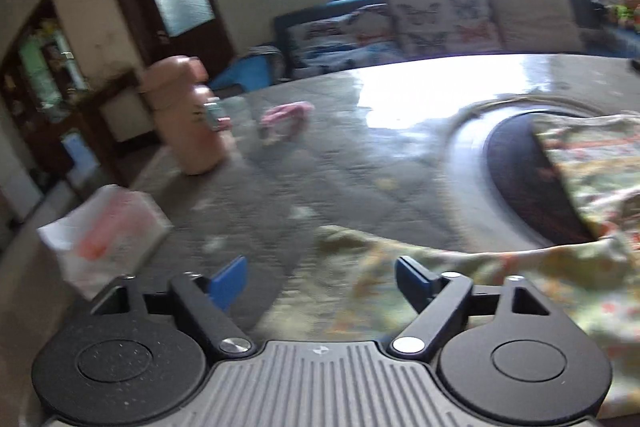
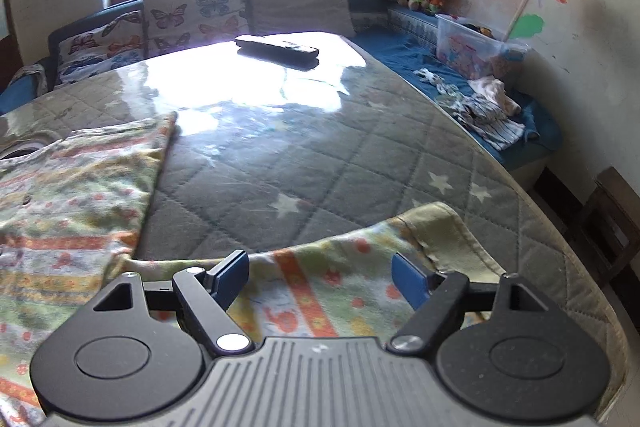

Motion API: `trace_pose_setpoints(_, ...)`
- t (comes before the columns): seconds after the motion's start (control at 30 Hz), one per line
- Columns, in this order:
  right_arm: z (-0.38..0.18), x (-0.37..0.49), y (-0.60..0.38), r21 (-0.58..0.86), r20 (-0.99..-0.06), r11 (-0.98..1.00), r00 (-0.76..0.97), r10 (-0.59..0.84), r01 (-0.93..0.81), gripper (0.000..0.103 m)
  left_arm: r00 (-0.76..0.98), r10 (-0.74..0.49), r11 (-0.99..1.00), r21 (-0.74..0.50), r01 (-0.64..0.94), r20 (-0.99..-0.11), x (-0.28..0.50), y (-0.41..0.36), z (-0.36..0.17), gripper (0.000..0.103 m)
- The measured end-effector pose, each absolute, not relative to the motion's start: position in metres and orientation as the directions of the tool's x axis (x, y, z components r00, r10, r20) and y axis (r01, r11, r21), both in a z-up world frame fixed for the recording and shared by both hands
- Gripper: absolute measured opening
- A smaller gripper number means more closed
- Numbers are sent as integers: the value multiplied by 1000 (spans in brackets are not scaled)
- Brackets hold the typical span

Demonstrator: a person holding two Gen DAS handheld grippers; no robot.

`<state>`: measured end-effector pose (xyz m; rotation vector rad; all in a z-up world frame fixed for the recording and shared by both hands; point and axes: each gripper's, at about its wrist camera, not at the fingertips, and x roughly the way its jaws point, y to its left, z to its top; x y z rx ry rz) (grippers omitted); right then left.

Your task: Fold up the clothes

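We see the patterned garment [image 2: 72, 195] spread on the quilted surface [image 2: 320, 167]; both tongs, left [image 1: 320, 281] and right [image 2: 320, 277], gape empty over its near edge, seemingly poised to pinch it.

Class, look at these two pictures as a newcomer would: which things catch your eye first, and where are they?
The patterned garment spread over the quilted table, under both open grippers. Beyond it, a pink bottle stands at the table's left edge, and a dark remote lies at the far end in window glare.
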<state>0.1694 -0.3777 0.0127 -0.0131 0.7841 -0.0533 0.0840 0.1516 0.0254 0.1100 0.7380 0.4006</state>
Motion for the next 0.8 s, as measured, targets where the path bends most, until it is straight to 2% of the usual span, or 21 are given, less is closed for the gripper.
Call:
trace_pose_setpoints(0.13, 19, 175, -360, -29, -701, 999, 713, -2, -25, 79, 702, 282, 959, 179, -219, -653, 96, 122, 23, 65)
trace_pose_setpoints(0.37, 20, 194, -322, 2, -709, 987, 695, 116, -163, 70, 740, 92, 994, 102, -31, -666, 115, 59, 20, 58)
trace_pose_setpoints(0.4, 19, 197, -315, 1, -710, 982, 692, 132, -186, 70, 739, 82, 994, 109, -12, -668, 117, 53, 18, 58)
trace_pose_setpoints(0.57, 16, 212, -297, 0, -720, 969, 672, 172, -248, 55, 728, 80, 986, 161, 43, -681, 121, 38, 6, 57)
trace_pose_setpoints(0.7, 13, 228, -285, -15, -729, 960, 660, 182, -281, 52, 727, 87, 981, 187, 58, -681, 121, 41, 3, 59)
trace_pose_setpoints(0.8, 13, 241, -285, 2, -729, 959, 656, 196, -284, 48, 714, 68, 988, 146, 48, -696, 130, 47, 9, 59)
